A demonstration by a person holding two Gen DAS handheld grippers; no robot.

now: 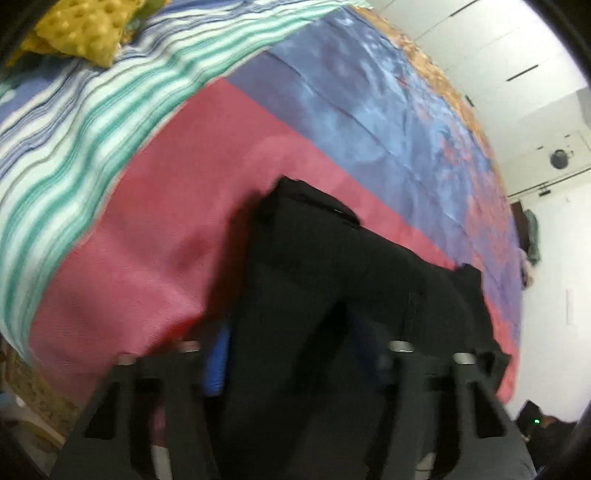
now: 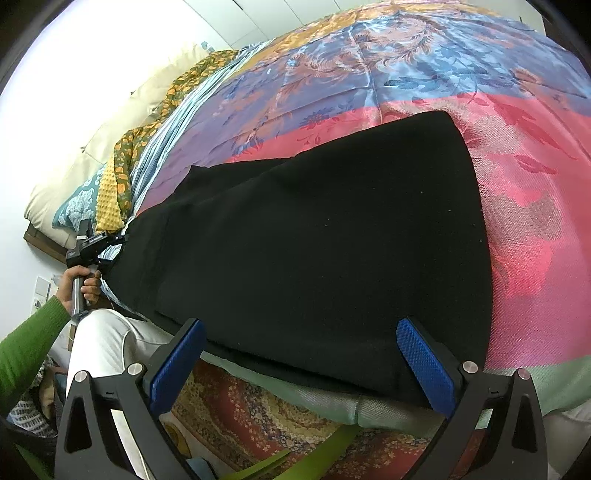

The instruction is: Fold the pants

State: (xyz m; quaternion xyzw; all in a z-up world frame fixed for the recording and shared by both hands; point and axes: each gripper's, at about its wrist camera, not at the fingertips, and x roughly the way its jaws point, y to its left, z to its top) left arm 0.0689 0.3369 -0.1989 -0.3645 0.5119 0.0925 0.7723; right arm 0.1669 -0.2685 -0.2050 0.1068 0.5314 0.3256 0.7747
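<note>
Black pants (image 2: 314,240) lie folded lengthwise on a bed with a pink and blue patterned cover (image 2: 535,221). In the right wrist view my right gripper (image 2: 301,360) is open, its blue pads (image 2: 424,365) spread either side of the pants' near edge at the bed's edge. The left gripper (image 2: 92,247) shows far left at the other end of the pants, held by a hand. In the left wrist view my left gripper (image 1: 291,354) is shut on a bunched part of the black pants (image 1: 332,277), lifted above the pink cover (image 1: 166,240). Cloth hides its fingertips.
A striped sheet (image 1: 74,140), yellow textured pillow (image 1: 85,26) and floral pillows (image 2: 125,158) lie at the head of the bed. A patterned rug (image 2: 277,417) lies below the bed's edge. My white-trousered leg (image 2: 99,347) stands beside the bed.
</note>
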